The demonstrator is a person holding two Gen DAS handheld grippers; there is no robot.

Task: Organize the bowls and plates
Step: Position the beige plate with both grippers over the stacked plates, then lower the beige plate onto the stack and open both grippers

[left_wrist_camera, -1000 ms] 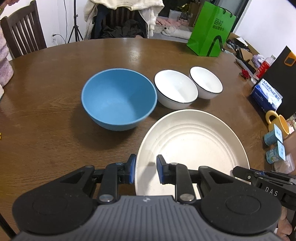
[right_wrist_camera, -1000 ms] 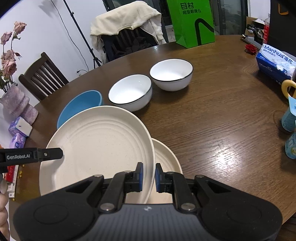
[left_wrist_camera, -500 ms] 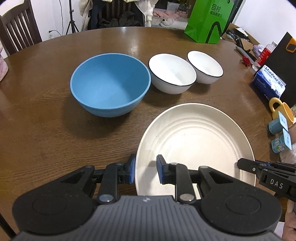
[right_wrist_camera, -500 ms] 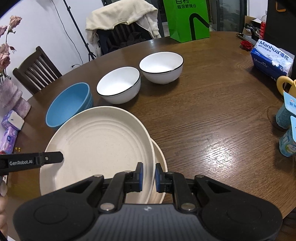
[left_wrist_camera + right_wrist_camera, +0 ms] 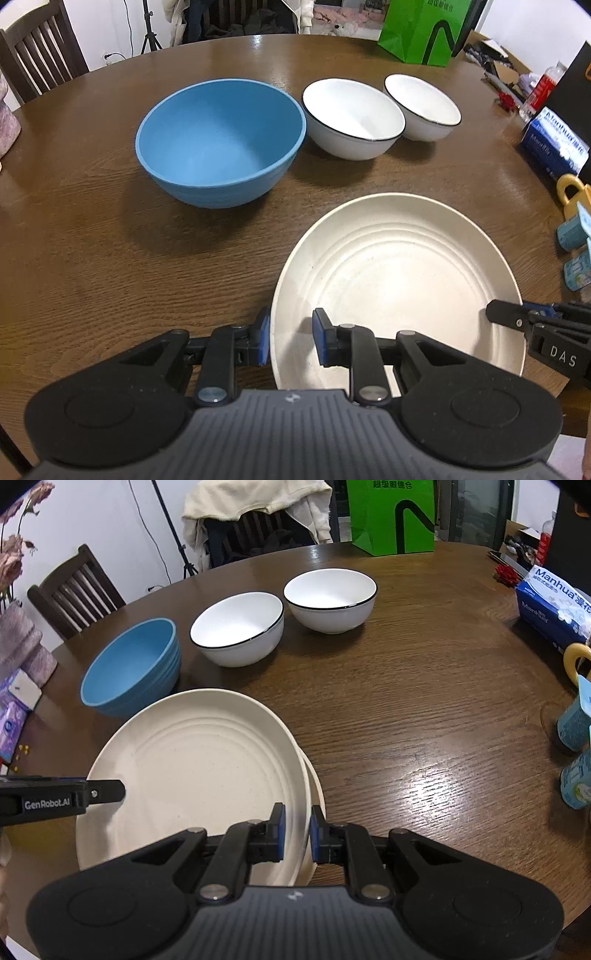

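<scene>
A large cream plate (image 5: 399,280) is held by its two sides just above the brown table (image 5: 110,258). My left gripper (image 5: 291,339) is shut on its left rim, my right gripper (image 5: 295,830) on its right rim. Under the held plate (image 5: 199,760) lies a second cream plate (image 5: 318,790), only a sliver of which peeks out on the right; I cannot tell whether they touch. Behind stand a blue bowl (image 5: 221,140) and two white bowls with dark rims (image 5: 354,118) (image 5: 423,105), all upright and empty.
A green paper bag (image 5: 391,517) stands at the table's far edge. At the right are a blue tissue box (image 5: 554,605), a yellow mug (image 5: 570,192) and small teal bottles (image 5: 572,723). Chairs (image 5: 74,590) ring the far side; tissue packs (image 5: 14,709) lie at the left.
Both grippers have come down with the cream plate toward the table. Less of the lower plate shows beside it now.
</scene>
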